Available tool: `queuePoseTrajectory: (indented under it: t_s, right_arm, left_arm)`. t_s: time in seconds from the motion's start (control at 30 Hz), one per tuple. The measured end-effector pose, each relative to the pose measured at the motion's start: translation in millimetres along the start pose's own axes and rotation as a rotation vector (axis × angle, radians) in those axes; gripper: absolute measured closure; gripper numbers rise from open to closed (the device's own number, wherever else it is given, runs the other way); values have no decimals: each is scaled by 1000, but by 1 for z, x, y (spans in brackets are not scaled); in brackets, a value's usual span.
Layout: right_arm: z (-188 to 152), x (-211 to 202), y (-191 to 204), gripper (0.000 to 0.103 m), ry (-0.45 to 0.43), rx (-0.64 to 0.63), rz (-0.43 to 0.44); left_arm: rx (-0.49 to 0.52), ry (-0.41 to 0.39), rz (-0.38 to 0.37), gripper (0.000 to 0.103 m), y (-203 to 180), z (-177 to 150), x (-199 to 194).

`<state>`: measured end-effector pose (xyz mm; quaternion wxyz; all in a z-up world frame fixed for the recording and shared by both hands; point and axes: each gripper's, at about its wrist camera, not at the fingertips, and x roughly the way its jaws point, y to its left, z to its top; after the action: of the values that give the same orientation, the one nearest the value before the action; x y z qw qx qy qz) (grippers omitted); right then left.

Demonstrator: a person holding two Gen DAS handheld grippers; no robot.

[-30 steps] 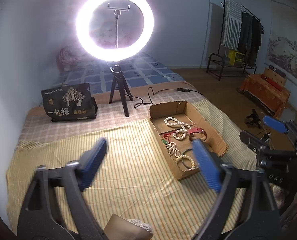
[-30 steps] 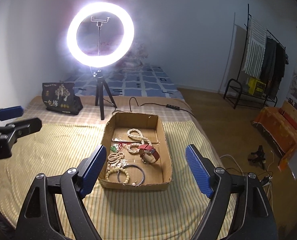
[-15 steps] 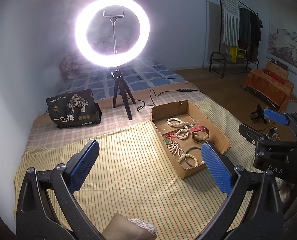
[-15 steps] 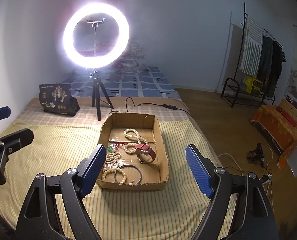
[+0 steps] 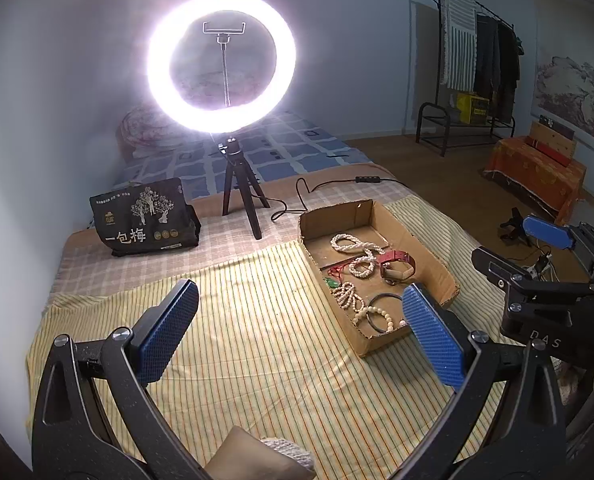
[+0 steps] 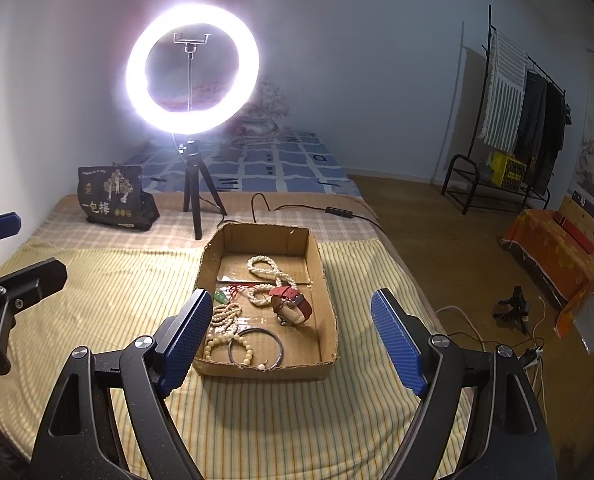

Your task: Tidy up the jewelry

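Both grippers wide apart, nothing between the pads. Left gripper (image 5: 301, 336) hangs over the striped yellow bedspread (image 5: 237, 340), left of the cardboard box (image 5: 433, 256). Right gripper (image 6: 291, 340) sits at the box's near end; its left blue pad (image 6: 185, 340) covers the near-left corner of the box in that view, right pad is past the box's right wall.

Jewelry is all inside the box:
- white bead necklace (image 6: 269, 272) looped toward the far half
- red-strap watch (image 6: 293, 306) mid-right, lying on its side, dial hard to read
- cream bead strands (image 6: 225, 316) mid-left, partly behind the pad
- cream bead bracelet (image 6: 233, 346) and dark thin bangle (image 6: 257, 346) at the near end, overlapping
- small green pendant (image 6: 221, 298) on a red cord, too small to make out its shape

A flat clear sleeve or card seems to lie under the necklace; can't tell which.

Ring light (image 5: 221, 62) on a small tripod stands behind the box and blows out everything near it; phone clamp in its centre is only a silhouette. Black printed bag (image 5: 145, 218) leans left of the tripod. Each gripper shows at the edge of the other's view, cut off by the frame. Something tan at the bottom edge of the left view, between the arms, is cropped and unidentifiable.
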<state>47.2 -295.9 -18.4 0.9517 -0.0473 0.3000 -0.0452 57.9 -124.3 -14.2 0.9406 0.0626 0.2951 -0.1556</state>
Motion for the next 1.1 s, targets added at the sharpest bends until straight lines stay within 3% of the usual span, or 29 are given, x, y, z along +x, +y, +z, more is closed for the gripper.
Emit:
queuePoseTrajectory:
  t_s: [1.1]
  right_arm:
    - [-5, 4, -5, 21, 23, -1, 4]
  left_arm:
    - [10, 9, -5, 0, 0, -3, -1]
